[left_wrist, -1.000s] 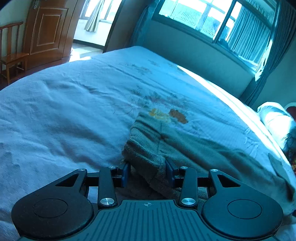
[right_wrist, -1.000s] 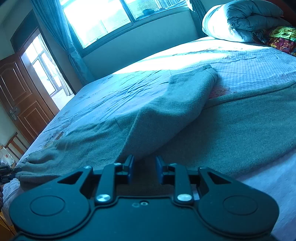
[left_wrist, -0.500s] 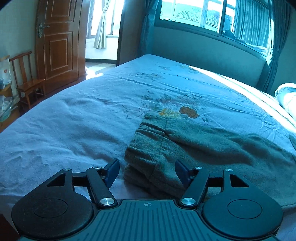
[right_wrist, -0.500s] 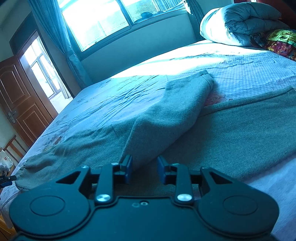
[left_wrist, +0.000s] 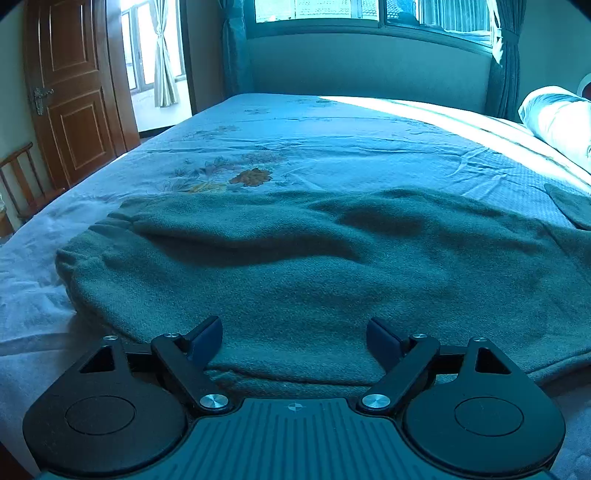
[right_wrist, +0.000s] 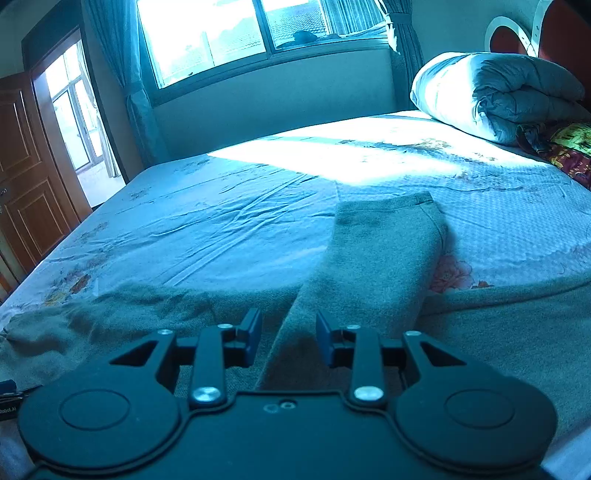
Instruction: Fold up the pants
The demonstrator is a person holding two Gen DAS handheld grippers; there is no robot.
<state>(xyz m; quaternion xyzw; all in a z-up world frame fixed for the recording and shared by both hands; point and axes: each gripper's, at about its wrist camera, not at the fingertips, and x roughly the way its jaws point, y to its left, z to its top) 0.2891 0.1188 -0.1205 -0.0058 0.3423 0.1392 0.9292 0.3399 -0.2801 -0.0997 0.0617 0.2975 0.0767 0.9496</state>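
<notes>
1. In the left wrist view, the green pants point(left_wrist: 295, 266) lay spread across the blue bed sheet point(left_wrist: 332, 147). The waistband end point(left_wrist: 107, 225) sat off to the left, and the cloth ran away to the right.

2. The left gripper point(left_wrist: 294, 338) had just been opening its jaws. They stood wide apart. The near edge of the pants lay between them, but the pads did not press on it, so this gripper held nothing.

3. A soft bump and a dark dip showed in the middle of the pants. I think the cloth would fold better if that bump was pulled flat first.

4. In the right wrist view, one pant leg point(right_wrist: 384, 251) lay flipped up on top of the rest and pointed toward the window point(right_wrist: 229, 33). A rolled quilt point(right_wrist: 495, 92) sat well apart at the head of the bed.

5. The right gripper point(right_wrist: 289, 338) had its jaws only a little way apart. The edge of that leg ran up between the fingers point(right_wrist: 251, 338). I could not tell if the pads were pinching the cloth or just sitting close beside it.

6. I think the step here was to get a new hold on the near edge for the next fold. To do it well, the left gripper should go low, slip its pads over the whole edge and pinch all the layers together.

7. Both hands should then lift at the same time and stay level, so the fold comes out straight.
</notes>
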